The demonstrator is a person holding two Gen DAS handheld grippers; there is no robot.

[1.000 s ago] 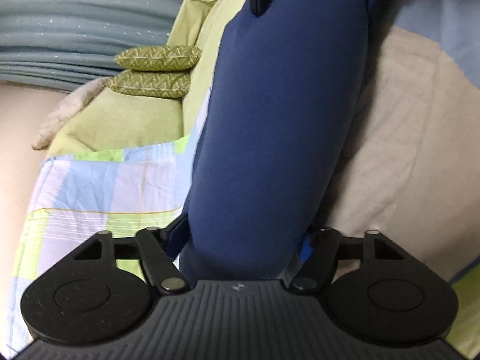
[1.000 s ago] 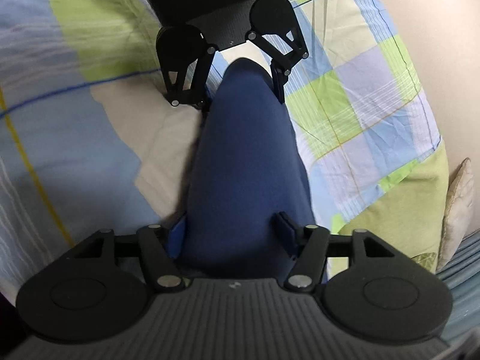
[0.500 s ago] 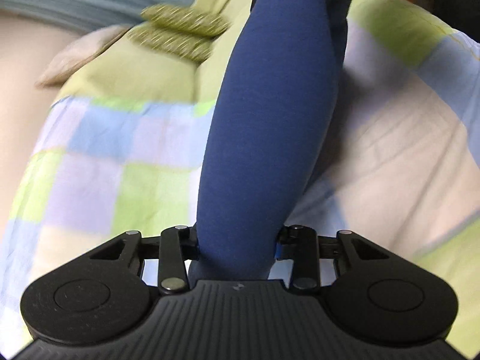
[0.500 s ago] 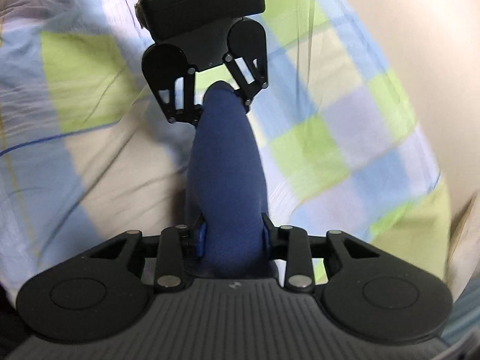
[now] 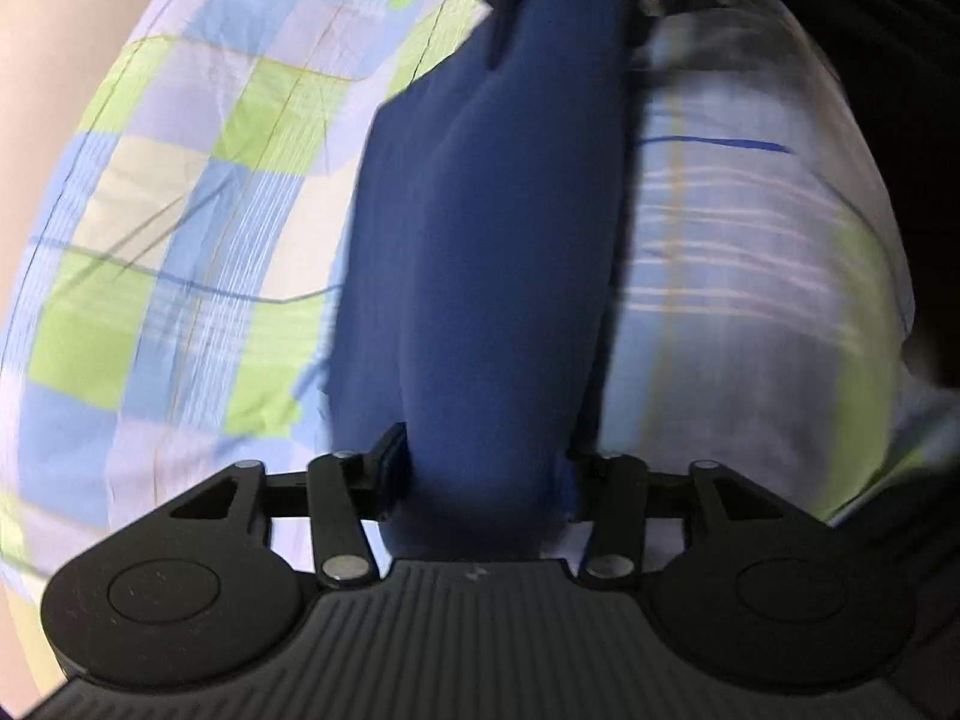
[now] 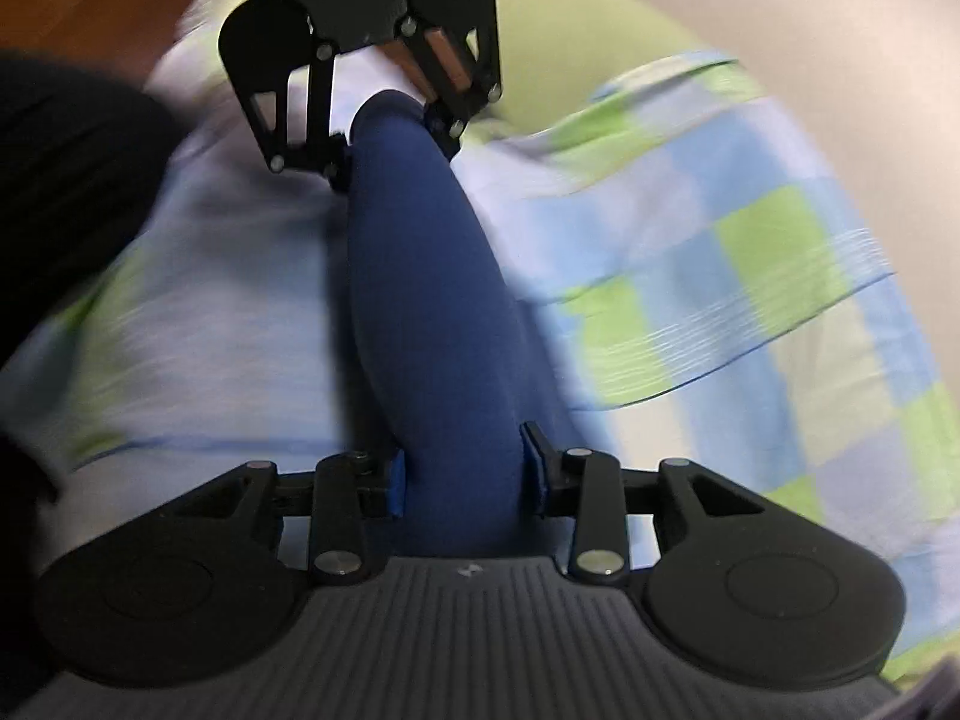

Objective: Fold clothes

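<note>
A navy blue garment point(image 5: 492, 240) hangs gathered into a thick roll, stretched between my two grippers above the bed. In the left wrist view my left gripper point(image 5: 483, 468) has one end of the roll between its pads, which press on the cloth while the jaws are opening. The right gripper point(image 5: 570, 6) holds the far end at the top of that view. In the right wrist view my right gripper point(image 6: 465, 474) presses its blue pads on the garment point(image 6: 432, 300), jaws also opening. The left gripper point(image 6: 390, 150) grips the far end.
A bed sheet point(image 5: 180, 210) checked in green, blue and white lies under the garment and fills most of both views. A plain green cover point(image 6: 570, 30) lies beyond it, before a beige wall point(image 6: 810, 30). A person's dark clothing point(image 6: 60, 180) is at the left.
Both grippers have swung across the bed with the garment still stretched between them. The green cushions and curtain have left the left wrist view. Dark clothing has come into the right wrist view.
</note>
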